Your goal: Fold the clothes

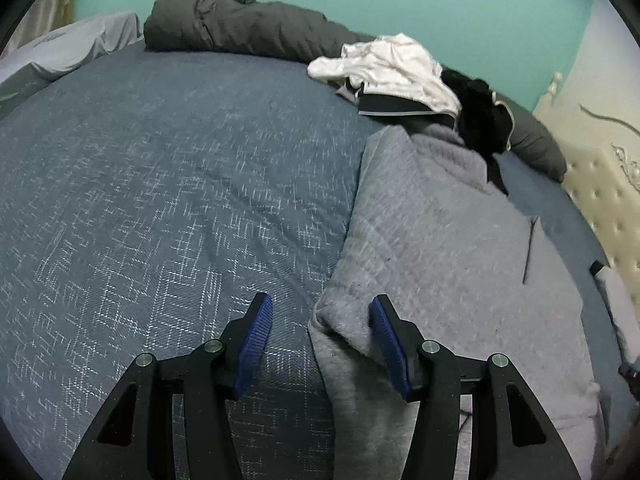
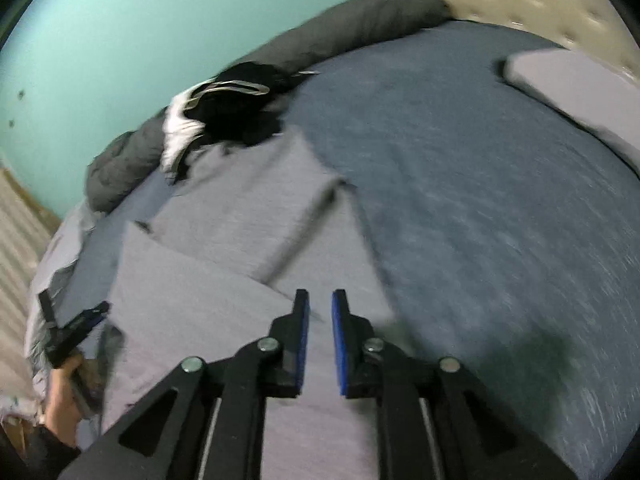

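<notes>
In the left wrist view, the grey sweater [image 1: 448, 240] lay spread on the blue bedspread [image 1: 160, 200], on the right part of the bed, below a pile of white and black clothes [image 1: 400, 76]. The left gripper [image 1: 320, 316] had its jaws wide, empty, around the folded corner of the sweater's edge. The cloth looked thick, soft and limp (probably fleece), so I judged it light but floppy; a doubled edge or corner would be the best hold. In the blurred right wrist view, the sweater [image 2: 224, 248] lay partly folded, and the right gripper [image 2: 320, 304] hovered over it, its jaws narrow and seemingly holding nothing.
</notes>
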Demonstrator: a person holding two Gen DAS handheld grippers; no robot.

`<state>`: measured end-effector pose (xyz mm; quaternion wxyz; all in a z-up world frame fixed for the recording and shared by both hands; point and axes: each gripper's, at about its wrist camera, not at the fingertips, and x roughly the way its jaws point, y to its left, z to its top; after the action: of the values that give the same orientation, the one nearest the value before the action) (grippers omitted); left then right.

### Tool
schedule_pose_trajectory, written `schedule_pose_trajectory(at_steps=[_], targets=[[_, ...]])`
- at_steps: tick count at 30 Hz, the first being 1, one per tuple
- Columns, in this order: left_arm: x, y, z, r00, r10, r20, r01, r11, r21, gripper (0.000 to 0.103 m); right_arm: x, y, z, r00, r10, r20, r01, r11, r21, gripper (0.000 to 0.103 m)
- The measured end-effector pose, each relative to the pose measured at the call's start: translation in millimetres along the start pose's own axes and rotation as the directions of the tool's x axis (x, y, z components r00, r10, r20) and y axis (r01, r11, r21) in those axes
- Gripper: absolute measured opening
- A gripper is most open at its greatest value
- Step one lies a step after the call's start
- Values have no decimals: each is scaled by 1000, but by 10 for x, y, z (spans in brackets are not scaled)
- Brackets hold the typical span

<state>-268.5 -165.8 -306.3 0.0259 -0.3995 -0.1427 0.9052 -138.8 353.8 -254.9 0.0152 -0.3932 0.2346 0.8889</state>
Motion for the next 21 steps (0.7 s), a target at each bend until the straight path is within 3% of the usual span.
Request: schedule_pose_trajectory(at_steps=[4,7,11,15,21], targets=[[46,21,5,1000,-10,-4,10,1000,-5,56,353,535,276,993,107,-55,-112,989,-98,22],[80,54,34,999,-33,-7,32,999,-39,56,740,1026,471,975,174,-140,-196,968,-157,28],[79,65,40,999,-46,-7,46,998,-47,56,1203,1649,662,954,227,-195,-270,933,-238,28],[96,66,43,999,-49,-10,49,998,-48,56,1562,2244,770,937,263,-229,-326,894,-309,28],[94,55,72,999,-45,-6,45,998,-45,56,2074,2822,897,919,273,-284,-361,871,-332,22]])
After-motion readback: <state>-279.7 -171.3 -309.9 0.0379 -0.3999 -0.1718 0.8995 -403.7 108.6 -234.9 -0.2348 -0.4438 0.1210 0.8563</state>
